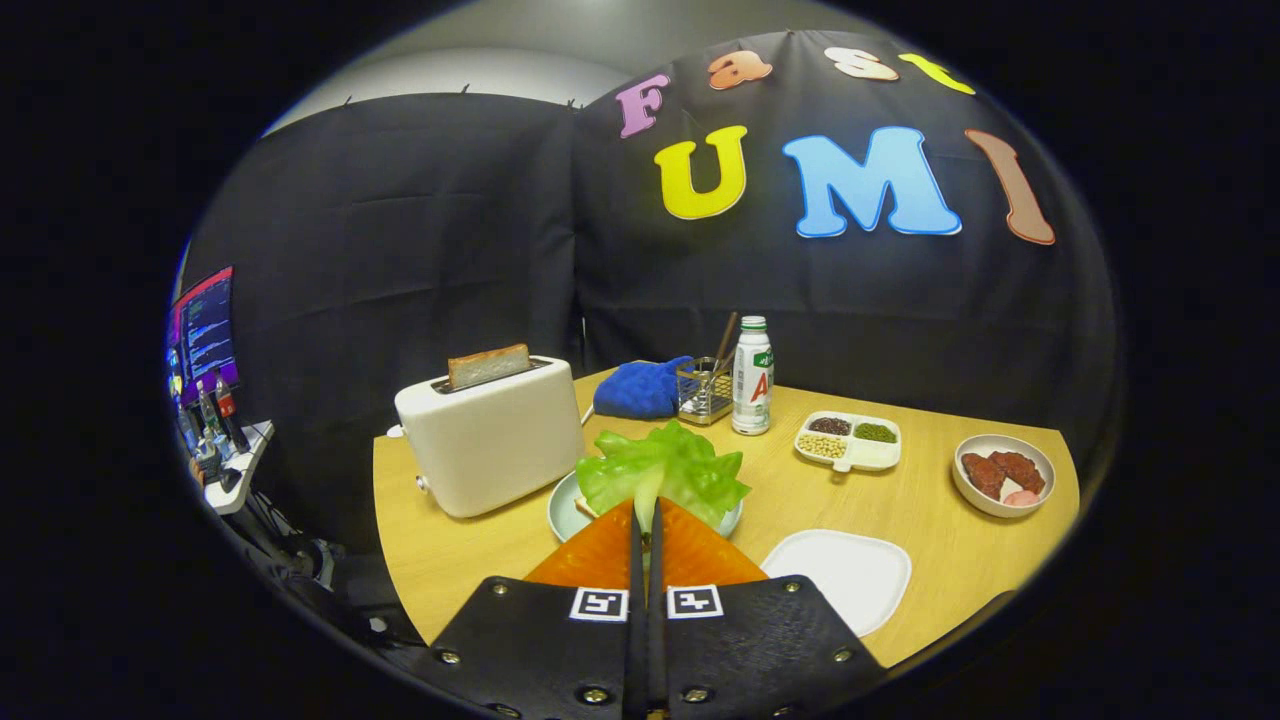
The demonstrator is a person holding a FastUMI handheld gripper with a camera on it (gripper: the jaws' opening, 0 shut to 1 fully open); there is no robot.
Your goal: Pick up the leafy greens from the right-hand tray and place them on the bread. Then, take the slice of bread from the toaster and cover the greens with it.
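Clenched on the stem of the leafy greens [665, 470] is the gripper [646, 512], above a round plate [562, 512]; bread [489, 365] is seen standing in the toaster [492, 446].

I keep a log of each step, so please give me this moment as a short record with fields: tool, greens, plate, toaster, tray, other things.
tool: tool shut on the leafy greens, pinching the stem
greens: held over the plate, bread corner peeking out below
toaster: toaster beside the plate, one bread slice standing up in its slot
tray: white tray to the right of the tool
other things: bottle, blue cloth, divided dish, bowl
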